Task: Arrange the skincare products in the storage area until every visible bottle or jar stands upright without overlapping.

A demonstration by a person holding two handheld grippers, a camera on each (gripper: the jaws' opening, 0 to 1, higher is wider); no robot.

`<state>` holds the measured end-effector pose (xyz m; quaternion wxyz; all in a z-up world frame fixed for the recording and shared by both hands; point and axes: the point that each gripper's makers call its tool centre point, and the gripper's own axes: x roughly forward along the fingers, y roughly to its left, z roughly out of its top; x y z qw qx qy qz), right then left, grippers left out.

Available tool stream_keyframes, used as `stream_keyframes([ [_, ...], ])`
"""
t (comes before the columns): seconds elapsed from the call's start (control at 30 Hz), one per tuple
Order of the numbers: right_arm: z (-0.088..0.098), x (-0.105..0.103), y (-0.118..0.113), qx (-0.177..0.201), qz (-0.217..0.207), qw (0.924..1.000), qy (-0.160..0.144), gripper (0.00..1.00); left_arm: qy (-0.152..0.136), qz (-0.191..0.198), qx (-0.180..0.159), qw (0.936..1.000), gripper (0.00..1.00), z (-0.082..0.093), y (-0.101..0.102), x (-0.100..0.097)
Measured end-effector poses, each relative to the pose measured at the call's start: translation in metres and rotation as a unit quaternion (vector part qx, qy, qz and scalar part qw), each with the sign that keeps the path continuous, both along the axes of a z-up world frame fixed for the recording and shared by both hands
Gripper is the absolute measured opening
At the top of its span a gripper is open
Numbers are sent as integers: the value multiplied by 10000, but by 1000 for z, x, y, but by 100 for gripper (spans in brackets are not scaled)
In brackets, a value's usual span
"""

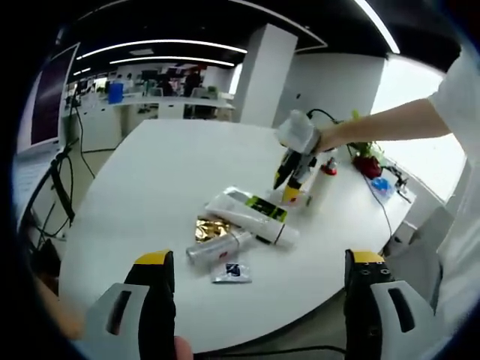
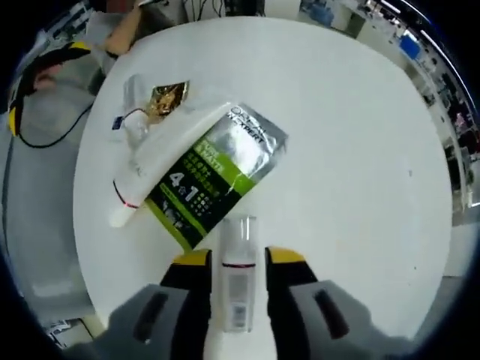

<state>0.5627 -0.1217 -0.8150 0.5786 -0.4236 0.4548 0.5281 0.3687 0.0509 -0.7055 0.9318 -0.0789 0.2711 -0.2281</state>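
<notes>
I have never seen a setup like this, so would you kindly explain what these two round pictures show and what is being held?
A person holds a two-jaw gripper in each hand; each carries a fisheye camera looking along its jaws. In the left gripper view, the left gripper is open above a white table. On it lie a green-labelled tube, a white tube, a silver bottle, a gold sachet and a small packet. The right gripper reaches down there. In its own view its jaws sit around a clear bottle.

The silver-and-green tube (image 2: 214, 176) lying on the counter (image 2: 352, 135) carries a large "4 in 1" in white. Its silver end bears small brand lettering too blurred to read surely.
</notes>
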Motion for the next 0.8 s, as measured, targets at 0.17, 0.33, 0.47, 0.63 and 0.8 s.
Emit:
stream_keyframes([
  [0.17, -8, -3, 0, -171, 140, 9997, 63, 25, 4, 26, -13, 10000, 92, 0, 1, 0],
  [0.33, -9, -2, -1, -230, 262, 9994, 16, 21, 5, 44, -24, 10000, 92, 0, 1, 1],
  [0.47, -9, 0, -1, -205, 236, 9995, -46, 20, 9, 52, -31, 10000, 92, 0, 1, 1],
  [0.63, -8, 1, -2, -171, 210, 9996, -53, 19, 11, 51, -29, 10000, 92, 0, 1, 1],
  [0.8, -4, 1, -1, -112, 222, 9997, -72, 19, 7, 51, -24, 10000, 92, 1, 1, 1],
])
